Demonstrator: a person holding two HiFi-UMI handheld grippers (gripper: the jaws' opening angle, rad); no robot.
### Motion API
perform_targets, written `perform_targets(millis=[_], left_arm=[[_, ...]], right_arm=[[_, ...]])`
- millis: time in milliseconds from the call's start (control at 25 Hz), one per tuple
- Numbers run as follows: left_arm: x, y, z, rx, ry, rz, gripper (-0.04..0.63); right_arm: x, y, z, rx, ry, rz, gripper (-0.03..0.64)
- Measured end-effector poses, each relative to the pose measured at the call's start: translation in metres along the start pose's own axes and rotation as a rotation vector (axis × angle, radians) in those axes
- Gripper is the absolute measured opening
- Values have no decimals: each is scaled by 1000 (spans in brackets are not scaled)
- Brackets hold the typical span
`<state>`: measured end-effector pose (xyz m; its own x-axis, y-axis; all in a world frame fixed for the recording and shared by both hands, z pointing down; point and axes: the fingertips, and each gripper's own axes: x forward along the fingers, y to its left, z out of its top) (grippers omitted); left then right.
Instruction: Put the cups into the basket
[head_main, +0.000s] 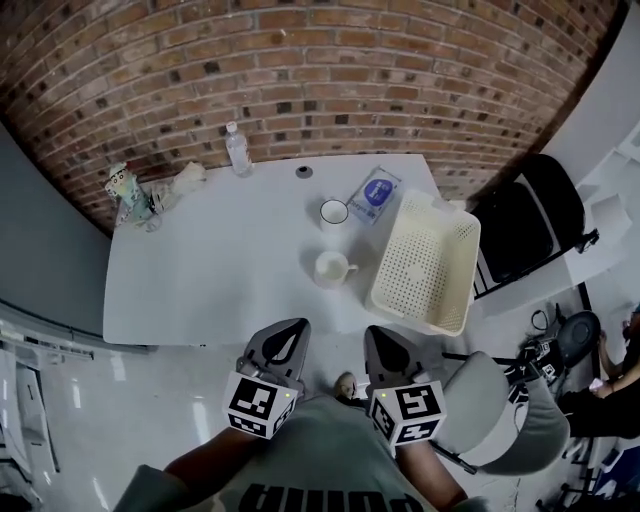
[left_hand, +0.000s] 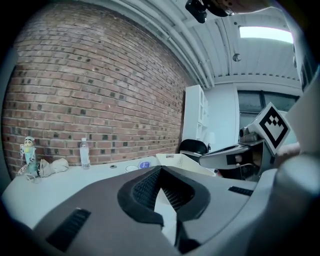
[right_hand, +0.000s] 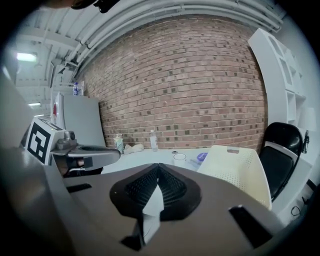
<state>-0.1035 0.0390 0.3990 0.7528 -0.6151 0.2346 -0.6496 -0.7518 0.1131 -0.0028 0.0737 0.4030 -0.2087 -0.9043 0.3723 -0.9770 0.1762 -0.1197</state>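
On the table (head_main: 200, 270), near cup (head_main: 331, 268) and far cup (head_main: 334, 212) are left outside the basket (head_main: 425, 265); left gripper (head_main: 297, 324) and right gripper (head_main: 376, 331) are closed, empty.

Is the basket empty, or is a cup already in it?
Empty. The basket shows only its bare perforated floor; the near cup and far cup stand on the table beside it.

Right gripper (right_hand: 158, 169) jaws pressed together, nothing between. Basket (right_hand: 240, 167) ahead, slightly right. Cup (right_hand: 179, 159) beyond tips. Left gripper (right_hand: 112, 153) alongside, left.
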Motion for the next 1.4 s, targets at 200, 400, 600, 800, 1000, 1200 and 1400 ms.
perform_targets(millis=[200, 400, 600, 800, 1000, 1200, 1400], left_arm=[[18, -6, 5, -8, 7, 59, 8], [36, -13, 5, -24, 24, 114, 8], [48, -24, -2, -19, 56, 156, 8], [48, -17, -14, -26, 96, 192, 8], [61, 9, -21, -36, 108, 182, 8], [85, 35, -17, -31, 106, 131, 8], [101, 64, -16, -35, 111, 97, 8]], right_arm=[[8, -22, 0, -18, 14, 63, 12], [12, -42, -1, -28, 36, 125, 12], [18, -54, -7, -48, 53, 199, 12], [32, -49, -9, -53, 83, 251, 14], [57, -42, -15, -80, 136, 252, 14], [88, -35, -2, -111, 162, 229, 18], [125, -33, 3, -177, 229, 213, 163]])
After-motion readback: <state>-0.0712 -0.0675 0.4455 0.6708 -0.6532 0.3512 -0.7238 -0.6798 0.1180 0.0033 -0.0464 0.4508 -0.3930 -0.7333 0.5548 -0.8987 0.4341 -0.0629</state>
